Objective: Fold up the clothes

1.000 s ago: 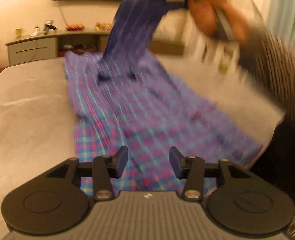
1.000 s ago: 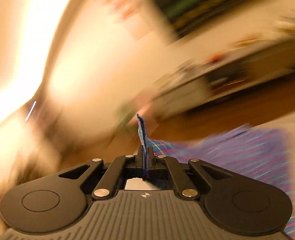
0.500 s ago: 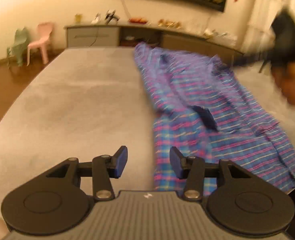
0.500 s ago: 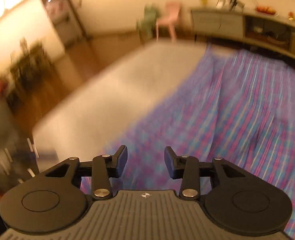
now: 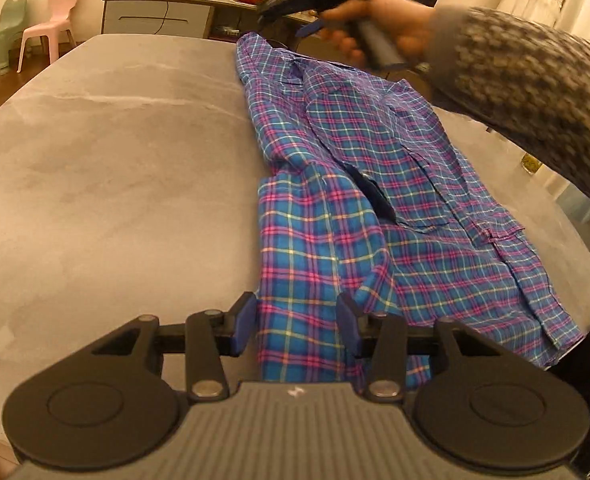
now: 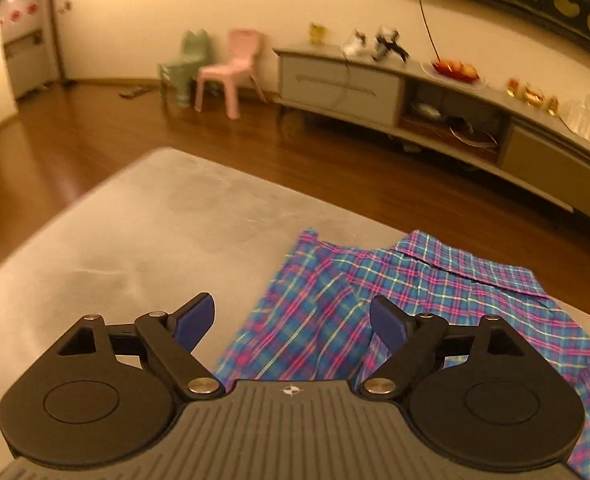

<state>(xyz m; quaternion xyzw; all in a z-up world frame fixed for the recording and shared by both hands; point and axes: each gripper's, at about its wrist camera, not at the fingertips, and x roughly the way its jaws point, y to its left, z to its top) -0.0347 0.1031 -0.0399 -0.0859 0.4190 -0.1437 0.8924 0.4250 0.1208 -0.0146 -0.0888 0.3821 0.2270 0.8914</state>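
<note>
The plaid shirt point(image 5: 375, 200) is down flat on the grey surface point(image 5: 115, 160), lengthwise, collar at the far end, hem at the near edge. One side panel looks turned in over the body, its sleeve lying along the middle, so call it a first fold made. My read: early days, with the other side and the end-to-end folds yet to do.

Left tool point(image 5: 297, 322) is spread wide and empty, sitting low over the shirt's near hem. Right tool point(image 6: 293, 320) is likewise agape, gripping nothing, poised above the shirt's collar end.

Only the left wrist view gives the whole shirt, plus the person's right hand point(image 5: 383, 12) on its handle beyond the collar. The right wrist view shows just the collar point(image 6: 471, 264) and shoulders, but clearly shows its own fingers apart, blurred in the other view.
</note>
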